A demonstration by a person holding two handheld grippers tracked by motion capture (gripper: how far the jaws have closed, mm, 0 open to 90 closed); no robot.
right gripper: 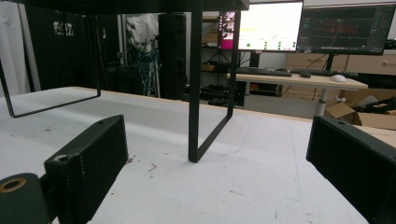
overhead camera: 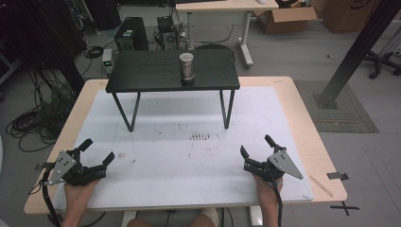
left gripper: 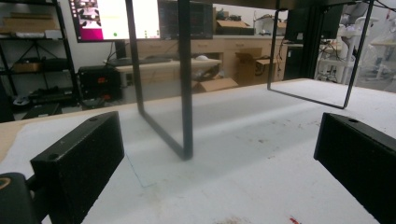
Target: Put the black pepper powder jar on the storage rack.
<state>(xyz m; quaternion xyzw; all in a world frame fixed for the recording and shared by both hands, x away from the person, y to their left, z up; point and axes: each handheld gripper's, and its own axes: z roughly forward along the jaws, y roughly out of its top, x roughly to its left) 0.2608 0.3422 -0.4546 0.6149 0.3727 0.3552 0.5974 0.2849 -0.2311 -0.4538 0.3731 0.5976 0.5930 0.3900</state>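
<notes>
A shiny metal cylinder (overhead camera: pixel 187 66) stands upright on a small black raised table (overhead camera: pixel 142 75) at the far side of the white mat (overhead camera: pixel 189 156). My left gripper (overhead camera: pixel 98 152) rests near the mat's front left corner, jaws wide open and nothing between them. My right gripper (overhead camera: pixel 256 145) sits near the front right, also open and empty. In the left gripper view the black jaws frame one table leg (left gripper: pixel 186 84). In the right gripper view the jaws frame another leg (right gripper: pixel 195 88). Both grippers are far from the cylinder.
The black table's thin legs (overhead camera: pixel 133 111) stand on the mat's far half. Dark smudges (overhead camera: pixel 199 137) mark the mat's centre. Beyond the wooden tabletop (overhead camera: pixel 309 137) are computers (overhead camera: pixel 131 34), cables, a black post (overhead camera: pixel 354 49) and cardboard boxes (overhead camera: pixel 283 19).
</notes>
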